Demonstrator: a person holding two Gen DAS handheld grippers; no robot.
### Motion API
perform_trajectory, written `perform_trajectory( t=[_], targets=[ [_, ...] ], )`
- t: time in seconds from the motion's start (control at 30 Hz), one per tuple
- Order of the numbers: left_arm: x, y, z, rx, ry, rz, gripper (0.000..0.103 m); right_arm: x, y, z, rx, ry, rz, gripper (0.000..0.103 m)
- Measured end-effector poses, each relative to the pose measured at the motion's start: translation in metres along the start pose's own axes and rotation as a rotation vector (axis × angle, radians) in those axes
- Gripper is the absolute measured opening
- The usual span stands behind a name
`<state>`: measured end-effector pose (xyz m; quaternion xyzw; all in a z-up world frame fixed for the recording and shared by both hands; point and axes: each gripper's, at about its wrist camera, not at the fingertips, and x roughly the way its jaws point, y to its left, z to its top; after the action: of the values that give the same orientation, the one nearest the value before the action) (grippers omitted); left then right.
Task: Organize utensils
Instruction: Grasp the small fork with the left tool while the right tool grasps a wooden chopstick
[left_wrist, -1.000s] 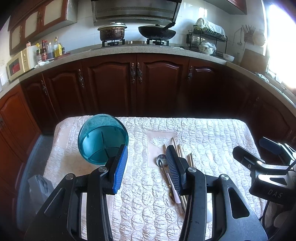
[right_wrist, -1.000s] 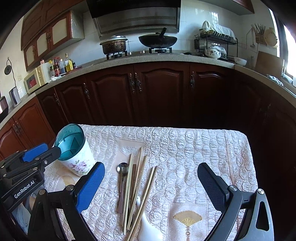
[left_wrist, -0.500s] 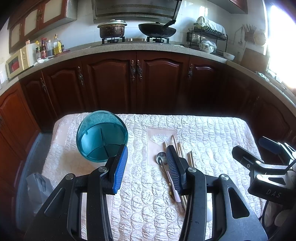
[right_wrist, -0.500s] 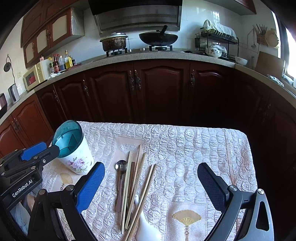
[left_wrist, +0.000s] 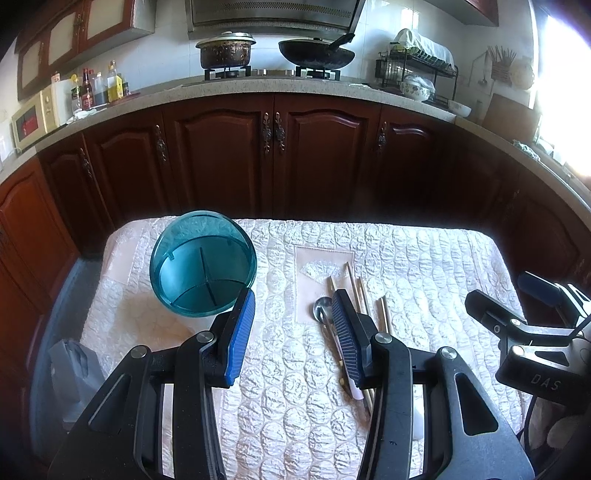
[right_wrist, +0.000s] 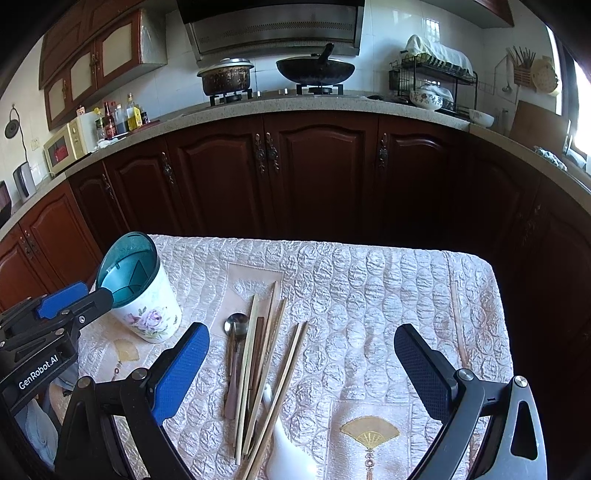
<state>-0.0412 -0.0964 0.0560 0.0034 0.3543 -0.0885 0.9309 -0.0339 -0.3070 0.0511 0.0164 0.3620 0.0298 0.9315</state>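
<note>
A teal-lined utensil holder (left_wrist: 202, 264) with inner dividers and a white floral outside (right_wrist: 142, 291) stands upright at the table's left. Several wooden chopsticks (right_wrist: 266, 350), a metal spoon (right_wrist: 236, 325) and a white ceramic spoon (right_wrist: 286, 448) lie loose in the middle of the quilted cloth; the metal spoon (left_wrist: 322, 308) and chopsticks (left_wrist: 356, 291) also show in the left wrist view. My left gripper (left_wrist: 293, 325) is open and empty, just near of the holder. My right gripper (right_wrist: 301, 354) is wide open and empty above the pile.
The table wears a white quilted cloth (right_wrist: 388, 295) with dark drops at its far and right edges. Dark wood cabinets (left_wrist: 273, 158) and a counter with a pot and a wok stand behind. A grey bag (left_wrist: 72, 373) sits off the table's left edge.
Both views have shifted slightly; the table and holder sit a little lower and farther in frame. Both grippers stay open, nothing was grasped or moved.
</note>
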Motion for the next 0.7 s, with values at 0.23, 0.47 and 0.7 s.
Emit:
perform_trajectory(
  t=[0.23, 0.47, 0.7],
  targets=[
    [0.007, 0.001, -0.002, -0.001, 0.018, -0.003, 0.043, 0.007, -0.002, -0.002, 0.0, 0.015, -0.004, 0.1],
    [0.014, 0.004, -0.006, -0.009, 0.038, 0.001, 0.043, 0.014, -0.003, -0.003, 0.001, 0.033, -0.007, 0.1],
    [0.017, 0.005, -0.007, -0.009, 0.046, 0.005, 0.043, 0.018, -0.004, -0.006, 0.001, 0.048, -0.005, 0.1]
  ],
)
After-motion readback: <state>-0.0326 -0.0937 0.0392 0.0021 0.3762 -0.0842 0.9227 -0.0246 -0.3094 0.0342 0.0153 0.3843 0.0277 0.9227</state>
